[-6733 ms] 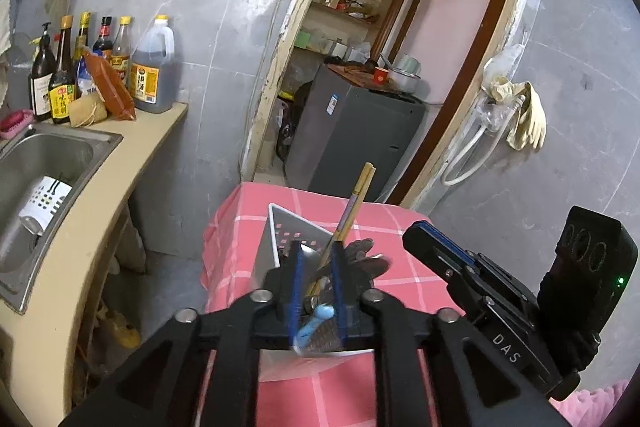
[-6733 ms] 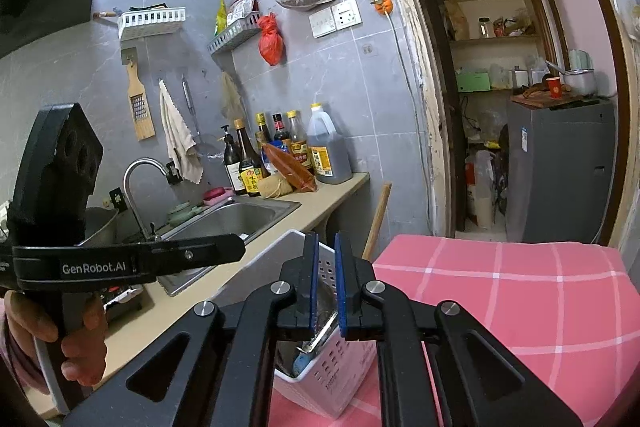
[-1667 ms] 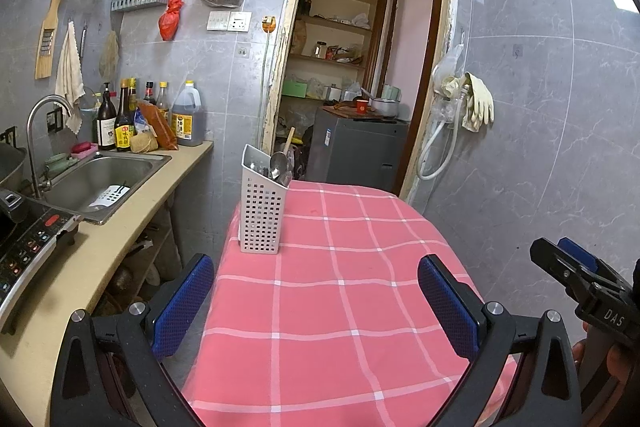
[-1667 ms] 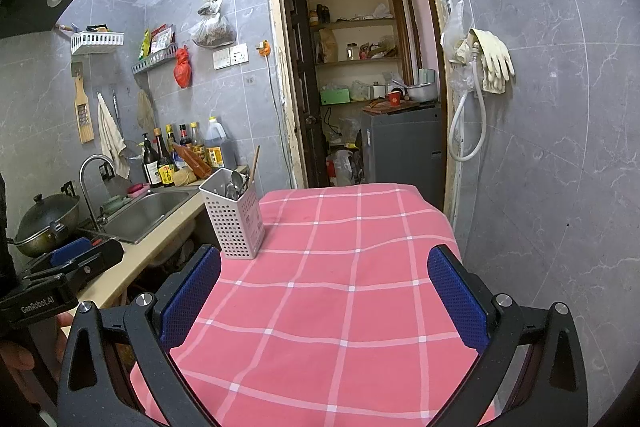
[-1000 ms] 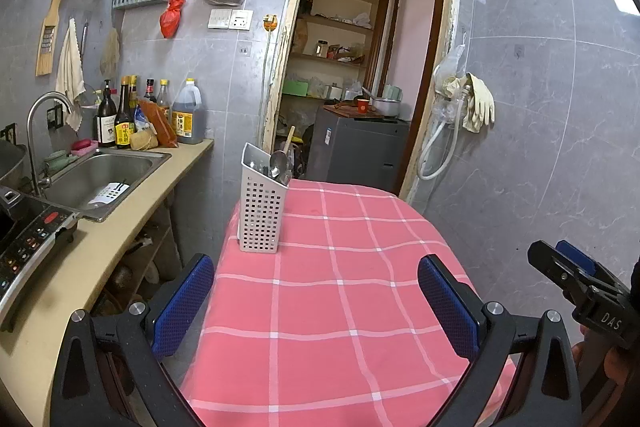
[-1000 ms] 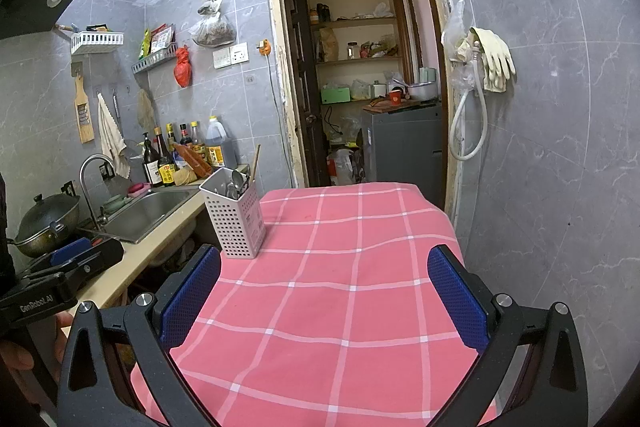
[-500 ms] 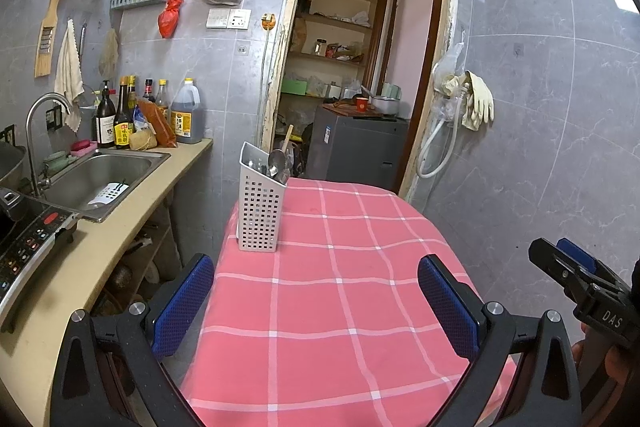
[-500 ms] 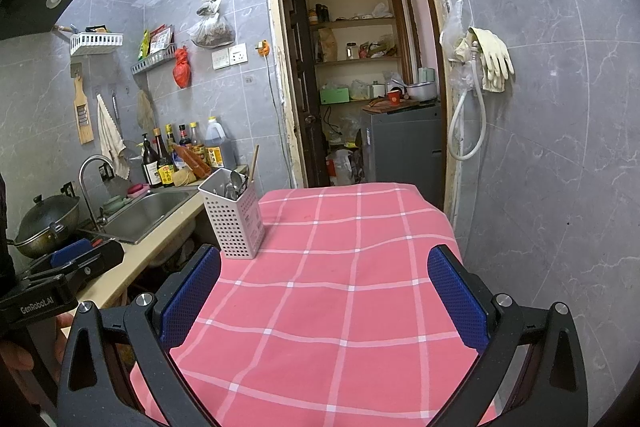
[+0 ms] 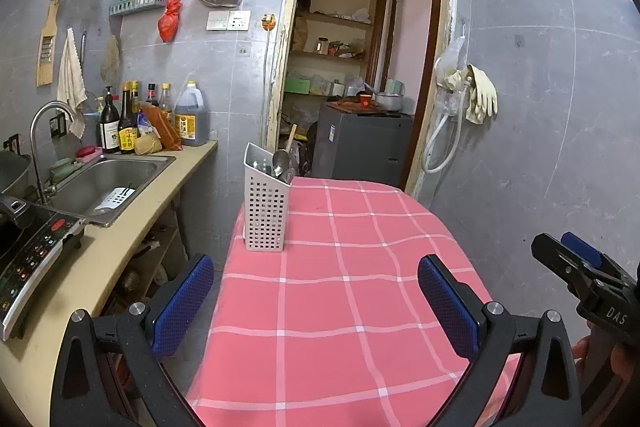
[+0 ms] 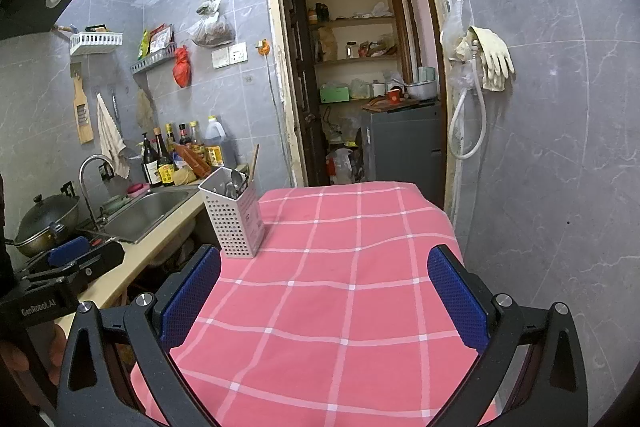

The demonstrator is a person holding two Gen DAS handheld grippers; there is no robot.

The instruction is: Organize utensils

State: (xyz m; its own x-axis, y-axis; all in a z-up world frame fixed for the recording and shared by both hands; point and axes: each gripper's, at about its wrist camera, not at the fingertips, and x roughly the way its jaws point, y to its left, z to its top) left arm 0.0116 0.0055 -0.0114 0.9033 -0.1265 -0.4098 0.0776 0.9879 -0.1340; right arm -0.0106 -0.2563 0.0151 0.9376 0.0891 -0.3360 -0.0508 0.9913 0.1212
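Nothing has shifted in the last half second; both my grippers hang back from the table as before. My left gripper (image 9: 314,301) is spread wide and empty. On the pink checked tablecloth (image 9: 340,307), the white utensil caddy (image 9: 265,211) stands upright at the far left edge, spoons (image 9: 279,159) inside. My right gripper (image 10: 324,301) is equally wide and empty.
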